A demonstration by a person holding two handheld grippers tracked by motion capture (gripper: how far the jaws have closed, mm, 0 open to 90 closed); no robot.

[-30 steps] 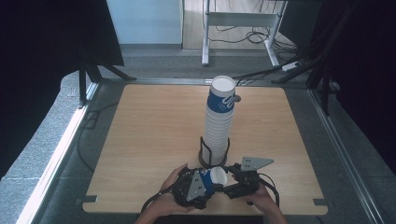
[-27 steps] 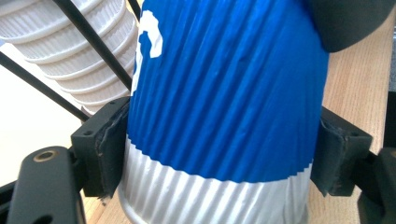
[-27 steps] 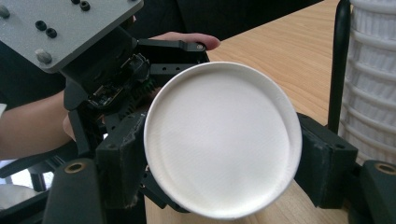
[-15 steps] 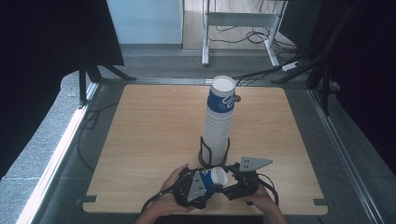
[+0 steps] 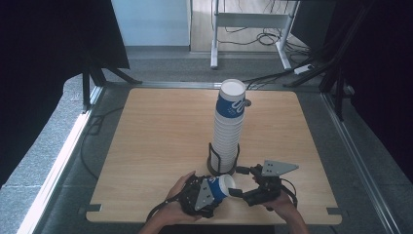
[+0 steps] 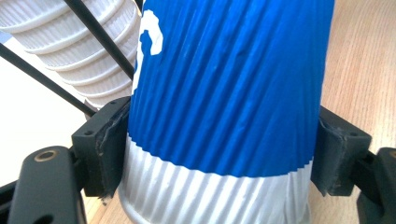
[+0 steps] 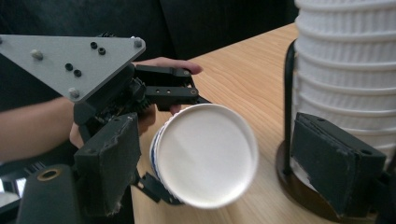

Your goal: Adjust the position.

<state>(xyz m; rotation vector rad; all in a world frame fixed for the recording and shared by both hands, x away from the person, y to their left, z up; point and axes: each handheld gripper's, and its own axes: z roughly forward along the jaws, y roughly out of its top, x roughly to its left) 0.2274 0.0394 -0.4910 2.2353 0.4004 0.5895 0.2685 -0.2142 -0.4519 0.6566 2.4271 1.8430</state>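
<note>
Pads of the left tool point(image 6: 219, 154) clamp the blue paper cup point(image 6: 229, 93) by its ribbed wall, near the desk's point(image 5: 160, 136) front edge beside the cup stack point(image 5: 228, 131). Right tool point(image 7: 224, 163) has just been opening, jaws clear of the cup's rim. Light and crushable, the cup is best gripped gently mid-wall.

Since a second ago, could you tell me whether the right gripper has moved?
Yes: the right gripper, jaws just opened, has backed slightly right from the cup, judged against the holder base.

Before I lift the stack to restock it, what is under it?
The stack stands in a black wire holder with a round base on the table. The lowest cups and the base's middle are covered.
</note>
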